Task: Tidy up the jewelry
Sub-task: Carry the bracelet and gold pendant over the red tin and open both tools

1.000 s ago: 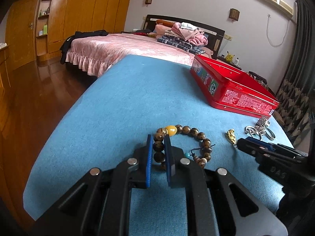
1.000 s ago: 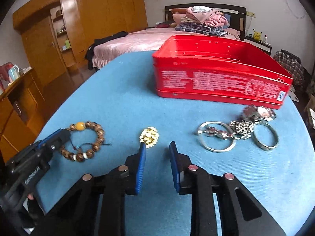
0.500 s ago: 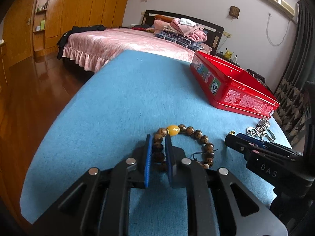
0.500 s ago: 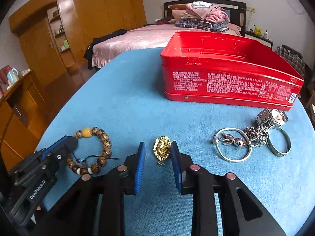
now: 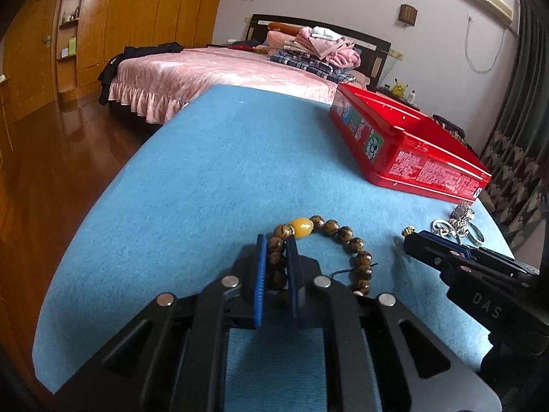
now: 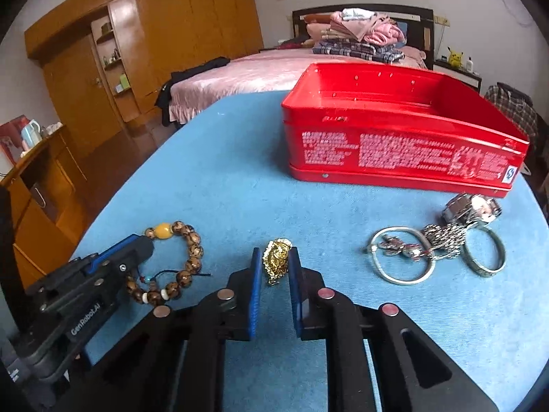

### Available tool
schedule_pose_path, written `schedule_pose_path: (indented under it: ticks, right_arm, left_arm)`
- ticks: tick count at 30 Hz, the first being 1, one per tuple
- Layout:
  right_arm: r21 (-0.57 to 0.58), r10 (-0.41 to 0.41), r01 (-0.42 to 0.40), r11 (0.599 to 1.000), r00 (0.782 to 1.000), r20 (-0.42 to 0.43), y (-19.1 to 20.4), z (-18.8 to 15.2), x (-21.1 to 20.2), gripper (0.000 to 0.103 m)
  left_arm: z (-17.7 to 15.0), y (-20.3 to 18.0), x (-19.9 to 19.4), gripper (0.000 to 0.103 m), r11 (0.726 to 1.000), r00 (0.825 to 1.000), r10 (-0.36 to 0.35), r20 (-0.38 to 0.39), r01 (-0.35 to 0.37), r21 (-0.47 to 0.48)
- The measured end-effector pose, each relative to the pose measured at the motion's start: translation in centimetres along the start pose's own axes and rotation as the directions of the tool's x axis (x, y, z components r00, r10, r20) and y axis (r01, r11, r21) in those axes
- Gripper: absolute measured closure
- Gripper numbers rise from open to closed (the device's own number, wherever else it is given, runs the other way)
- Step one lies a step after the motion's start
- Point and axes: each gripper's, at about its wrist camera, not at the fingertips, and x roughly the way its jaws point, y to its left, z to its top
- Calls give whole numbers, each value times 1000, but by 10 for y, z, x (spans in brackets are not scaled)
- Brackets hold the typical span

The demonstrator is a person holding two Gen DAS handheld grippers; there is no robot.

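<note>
Pink-covered bed (image 6: 247,72) with folded clothes (image 6: 360,39) — wooden wardrobe (image 6: 164,41), yellow plush toy (image 6: 454,56)

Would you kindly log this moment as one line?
left gripper: shut on bead bracelet | right gripper: closing on gold pendant | red tin: open

Soft, even daylight, faint shadows, a sheen on the wooden floor (image 5: 51,171), strong fisheye bending and dark corners.

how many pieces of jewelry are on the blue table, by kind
brown wooden bead bracelet: 1
gold pendant: 1
silver bangles: 2
silver wristwatch: 1
sparkly silver chain piece, tangled with the bangles: 1
total: 6
</note>
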Motion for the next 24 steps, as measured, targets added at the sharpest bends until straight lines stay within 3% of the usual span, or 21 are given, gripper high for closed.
schedule_pose_path:
  ticks: [13,24]
  right_arm:
    - [4,-5,5,1000,997,80,-35,12,-49,88]
    - [26,-53,49,998,980,191,-73,61,-80,88]
  left_arm:
    - [24,-42,-35,93,996,987,-94,129,93,13]
    - [67,-90,-38,93,986,966,-167,199,162,45]
